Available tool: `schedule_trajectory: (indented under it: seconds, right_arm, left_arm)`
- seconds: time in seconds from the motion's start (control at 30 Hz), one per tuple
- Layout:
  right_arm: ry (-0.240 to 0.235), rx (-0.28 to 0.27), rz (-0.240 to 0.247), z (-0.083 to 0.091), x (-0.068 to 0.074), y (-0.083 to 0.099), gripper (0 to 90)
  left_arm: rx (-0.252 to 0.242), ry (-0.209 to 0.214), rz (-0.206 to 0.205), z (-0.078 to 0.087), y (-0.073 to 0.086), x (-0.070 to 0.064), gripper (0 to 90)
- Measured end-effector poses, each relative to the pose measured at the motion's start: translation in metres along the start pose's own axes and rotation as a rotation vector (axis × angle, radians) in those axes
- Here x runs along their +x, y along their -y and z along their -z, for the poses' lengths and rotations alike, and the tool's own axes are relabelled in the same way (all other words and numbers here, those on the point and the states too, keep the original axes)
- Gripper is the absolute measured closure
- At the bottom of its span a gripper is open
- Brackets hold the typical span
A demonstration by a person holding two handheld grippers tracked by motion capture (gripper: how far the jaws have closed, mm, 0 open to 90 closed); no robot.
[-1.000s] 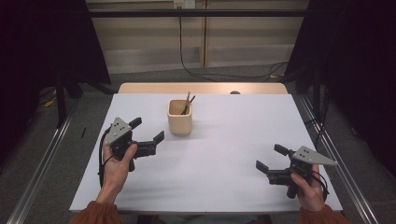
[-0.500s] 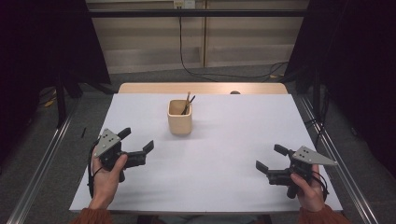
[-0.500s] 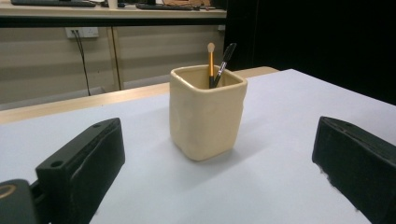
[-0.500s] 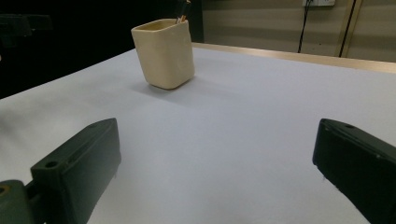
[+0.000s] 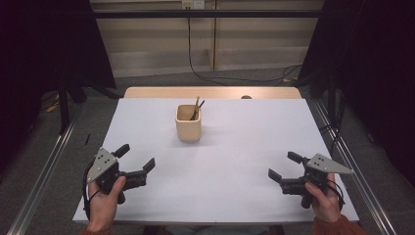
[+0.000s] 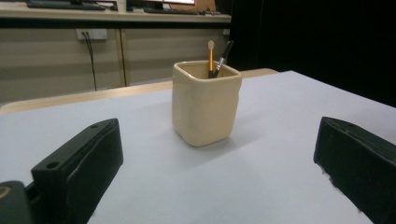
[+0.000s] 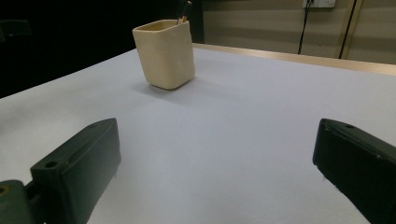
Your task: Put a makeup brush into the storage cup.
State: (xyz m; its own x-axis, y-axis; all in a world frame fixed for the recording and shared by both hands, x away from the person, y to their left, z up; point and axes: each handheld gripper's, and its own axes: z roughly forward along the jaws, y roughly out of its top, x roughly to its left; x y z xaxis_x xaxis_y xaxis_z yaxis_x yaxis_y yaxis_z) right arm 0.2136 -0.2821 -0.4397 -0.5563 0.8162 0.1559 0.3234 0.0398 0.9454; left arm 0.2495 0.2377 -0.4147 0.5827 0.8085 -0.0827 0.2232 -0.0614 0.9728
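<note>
The left gripper (image 5: 136, 159) is sitting nearer the table's near edge than a second ago, having drawn back from the cream holder (image 5: 189, 122); its fingers (image 6: 79, 163) are staying spread wide with nothing between them. The right gripper (image 5: 284, 166) is keeping its place, its fingers (image 7: 74, 168) likewise spread and empty. The holder is standing upright on the white table (image 5: 235, 147), well ahead of both sets of fingers. Inside it, a yellow brush (image 6: 211, 56) and a black brush (image 6: 223, 55) are leaning, their lower lengths hidden by the wall. In the right gripper view the brush tips are cut off at the top.
</note>
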Motion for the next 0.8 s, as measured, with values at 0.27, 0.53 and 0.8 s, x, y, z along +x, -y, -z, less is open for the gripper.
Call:
schedule_trajectory:
  seconds: [0.27,0.53,0.8]
  right_arm:
    - [0.010,-0.014,0.008,0.004,0.001,0.000,0.3]
    - [0.021,-0.020,0.003,0.009,0.000,0.001,0.3]
    - [0.018,-0.018,0.000,0.005,-0.003,0.000,0.4]
  left_arm:
    - [0.017,-0.026,0.003,0.020,0.014,0.000,1.3]
    - [-0.015,-0.056,0.045,0.035,0.023,0.006,1.3]
    - [-0.007,-0.054,0.052,0.037,0.025,0.006,1.4]
